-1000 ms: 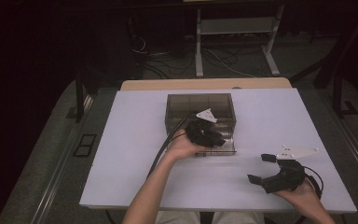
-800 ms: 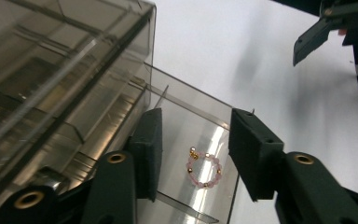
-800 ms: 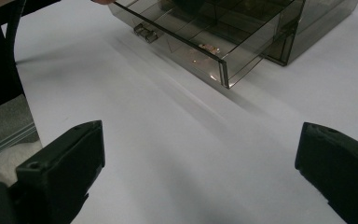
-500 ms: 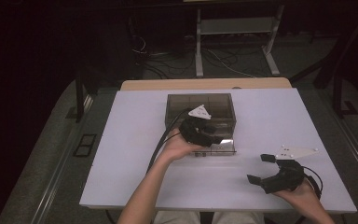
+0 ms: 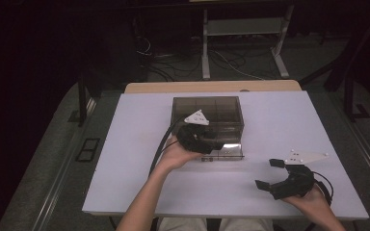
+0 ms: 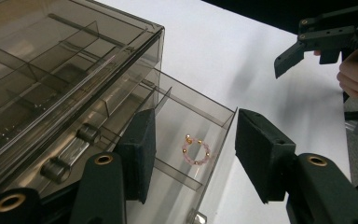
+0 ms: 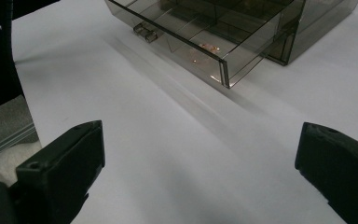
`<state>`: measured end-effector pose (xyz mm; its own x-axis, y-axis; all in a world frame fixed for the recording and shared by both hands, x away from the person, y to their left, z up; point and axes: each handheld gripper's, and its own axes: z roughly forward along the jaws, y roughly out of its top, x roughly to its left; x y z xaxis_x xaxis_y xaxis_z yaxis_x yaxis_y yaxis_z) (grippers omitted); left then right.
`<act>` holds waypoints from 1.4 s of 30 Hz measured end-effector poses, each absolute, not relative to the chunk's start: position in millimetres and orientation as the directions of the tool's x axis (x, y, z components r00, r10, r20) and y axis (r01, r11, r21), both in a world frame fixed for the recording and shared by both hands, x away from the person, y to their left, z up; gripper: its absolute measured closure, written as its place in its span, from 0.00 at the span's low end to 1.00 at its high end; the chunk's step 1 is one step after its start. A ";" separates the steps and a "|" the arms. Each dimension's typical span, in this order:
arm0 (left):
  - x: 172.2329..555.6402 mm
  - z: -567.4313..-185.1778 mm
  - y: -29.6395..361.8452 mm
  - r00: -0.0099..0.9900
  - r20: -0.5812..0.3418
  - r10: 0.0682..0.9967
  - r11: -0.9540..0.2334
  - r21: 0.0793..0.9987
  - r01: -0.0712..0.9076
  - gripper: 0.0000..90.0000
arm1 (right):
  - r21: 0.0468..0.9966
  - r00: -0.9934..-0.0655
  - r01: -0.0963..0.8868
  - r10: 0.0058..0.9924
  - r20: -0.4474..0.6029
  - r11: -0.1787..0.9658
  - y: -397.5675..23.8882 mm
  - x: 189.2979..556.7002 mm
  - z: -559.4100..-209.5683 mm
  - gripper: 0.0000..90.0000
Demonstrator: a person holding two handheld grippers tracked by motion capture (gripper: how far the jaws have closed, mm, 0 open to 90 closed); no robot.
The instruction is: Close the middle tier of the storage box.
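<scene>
A smoky clear compartment box [image 5: 207,108] stands mid-table with its front drawer [image 5: 226,153] pulled out. In the left gripper view a small pink-and-gold bead ring [image 6: 196,150] lies in a drawer compartment [image 6: 214,109]. My left gripper [image 5: 212,143] hovers over the drawer; its jaws [image 6: 195,126] have just been opening and now stand apart, holding nothing, with the ring below the gap. My right gripper [image 5: 269,174] rests near the front right edge, wide open [image 7: 200,135] and facing the drawer [image 7: 214,51] from a distance. The bead ring [image 7: 208,46] shows faintly through the drawer wall.
The white table [image 5: 125,159] has bare room to the left and right of the box. The drawer's handle [image 7: 144,31] faces the person. Beyond the far edge stand a metal stand [image 5: 243,29] and cables on the dark floor [image 5: 168,62].
My left gripper has drawn back a little to the left and lifted off the drawer. The right gripper and the box have stayed put.
</scene>
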<state>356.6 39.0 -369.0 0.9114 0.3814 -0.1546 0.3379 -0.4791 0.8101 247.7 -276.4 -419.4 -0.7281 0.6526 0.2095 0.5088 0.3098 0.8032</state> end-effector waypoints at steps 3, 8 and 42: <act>353.6 -368.6 42.8 0.912 -0.149 0.382 -0.477 0.813 0.333 0.53 | 0.802 -0.726 0.512 0.654 0.213 0.307 -276.3 247.7 -419.4 0.01; 347.5 -368.3 48.2 0.911 -0.150 0.383 -0.452 0.830 0.327 0.53 | 0.799 -0.724 0.518 0.654 0.218 0.307 -276.2 247.1 -419.2 0.01; 320.6 -391.2 54.6 0.942 -0.184 0.280 -0.533 0.786 0.312 0.99 | 0.800 -0.726 0.512 0.654 0.210 0.312 -275.5 247.3 -419.5 0.01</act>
<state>320.6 54.6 -391.2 0.9422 0.2796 -0.1844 0.3121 -0.5331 0.7864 247.3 -275.5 -419.5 -0.7265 0.6543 0.2100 0.5120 0.3116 0.8005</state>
